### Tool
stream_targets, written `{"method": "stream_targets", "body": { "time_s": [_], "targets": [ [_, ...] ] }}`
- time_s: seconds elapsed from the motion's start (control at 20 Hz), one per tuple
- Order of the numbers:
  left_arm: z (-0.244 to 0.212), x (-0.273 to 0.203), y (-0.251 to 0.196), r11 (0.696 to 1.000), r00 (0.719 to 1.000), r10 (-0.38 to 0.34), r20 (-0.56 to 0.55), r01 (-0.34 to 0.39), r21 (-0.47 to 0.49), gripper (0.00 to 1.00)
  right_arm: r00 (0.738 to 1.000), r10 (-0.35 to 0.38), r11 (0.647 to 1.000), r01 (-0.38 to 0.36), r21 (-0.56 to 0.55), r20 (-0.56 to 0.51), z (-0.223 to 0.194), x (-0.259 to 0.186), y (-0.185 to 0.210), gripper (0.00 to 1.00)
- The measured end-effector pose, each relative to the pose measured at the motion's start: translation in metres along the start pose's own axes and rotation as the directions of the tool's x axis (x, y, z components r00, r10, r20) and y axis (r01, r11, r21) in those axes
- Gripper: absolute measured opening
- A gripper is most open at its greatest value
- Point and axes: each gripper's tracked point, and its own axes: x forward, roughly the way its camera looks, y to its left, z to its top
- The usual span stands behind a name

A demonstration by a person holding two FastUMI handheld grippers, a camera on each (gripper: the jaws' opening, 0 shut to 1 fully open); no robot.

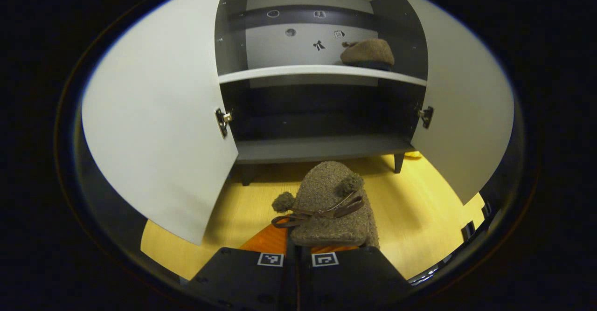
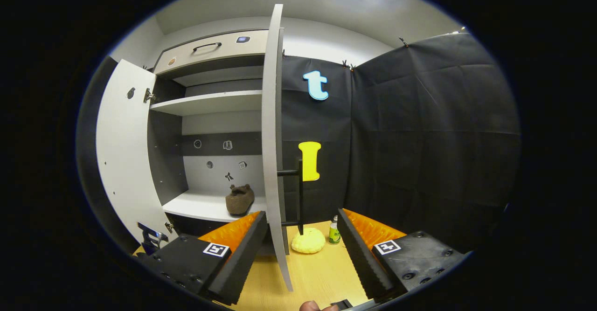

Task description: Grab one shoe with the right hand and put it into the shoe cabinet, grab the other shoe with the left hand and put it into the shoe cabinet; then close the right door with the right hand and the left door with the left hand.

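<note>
Left gripper [image 1: 298,250] pinching 2nd shoe [image 1: 329,203]; lift to shelf [image 1: 322,72] beside 1st shoe [image 1: 367,53]; right gripper [image 2: 302,250] spread, astride right door [image 2: 273,138].

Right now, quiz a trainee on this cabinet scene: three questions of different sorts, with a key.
1. True or false: both doors are shut.
2. Which gripper holds a shoe? A) left B) right C) neither
3. Fill in: the other shoe lies on the cabinet's ____.

Key:
1. False. The left door and right door stand open.
2. A. The left gripper is shut on the held shoe; the right gripper is open, astride the right door's edge.
3. Shelf. The other shoe lies on the shelf.
</note>
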Motion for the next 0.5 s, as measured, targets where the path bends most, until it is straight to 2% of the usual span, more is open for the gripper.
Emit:
{"method": "stream_targets", "body": {
  "time_s": [0.25,0.5],
  "targets": [
    [0.092,-0.036,0.0,0.997,0.998,0.029,0.047,-0.026,-0.067,0.07,0.999,0.014,0.999,-0.012,0.038,-0.029,-0.011,0.009,-0.013,0.97],
    [0.196,-0.038,0.004,0.994,0.992,0.054,0.114,-0.042,-0.102,0.07,0.997,0.019,0.999,-0.016,0.04,-0.071,-0.028,0.012,-0.033,0.97]
  ]
}}
